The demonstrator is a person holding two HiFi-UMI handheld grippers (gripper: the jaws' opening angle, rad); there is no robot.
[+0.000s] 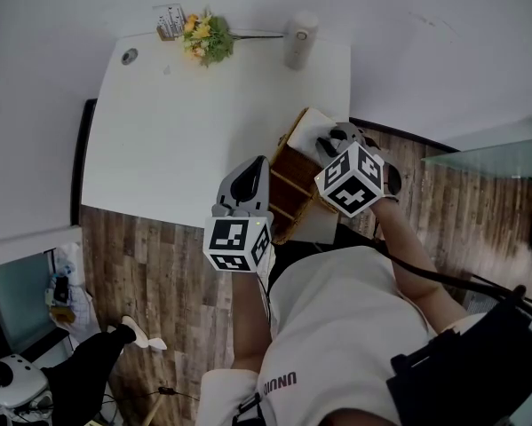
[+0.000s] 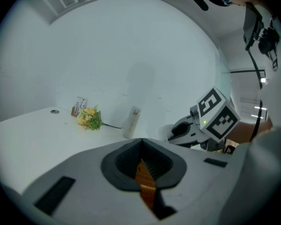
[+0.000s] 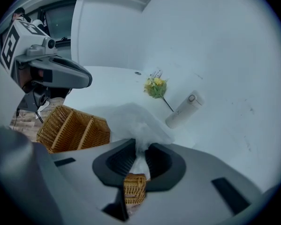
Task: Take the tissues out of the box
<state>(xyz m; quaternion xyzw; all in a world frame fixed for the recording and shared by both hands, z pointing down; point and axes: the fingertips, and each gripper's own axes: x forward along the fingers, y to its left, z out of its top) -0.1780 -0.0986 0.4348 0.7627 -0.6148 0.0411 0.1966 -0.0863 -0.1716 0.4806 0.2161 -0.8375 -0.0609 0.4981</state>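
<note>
A crumpled white tissue (image 3: 133, 118) is bunched just above the wicker box (image 1: 288, 189) at the near edge of the white tabletop (image 1: 177, 131), pinched tight in the right gripper's (image 3: 139, 150) jaws. A flower sprig (image 1: 205, 38) and a white bottle (image 1: 300, 41) lie well behind. The left gripper (image 2: 141, 165), nearly level, has its jaws clamped on the box's wall; the right tilts steeply down.

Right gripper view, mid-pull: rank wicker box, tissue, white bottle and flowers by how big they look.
Largest to smallest:
1. wicker box and tissue: they look about alike, and the tissue is nearer the camera, so I won't rank them.
2. white bottle
3. flowers
</note>
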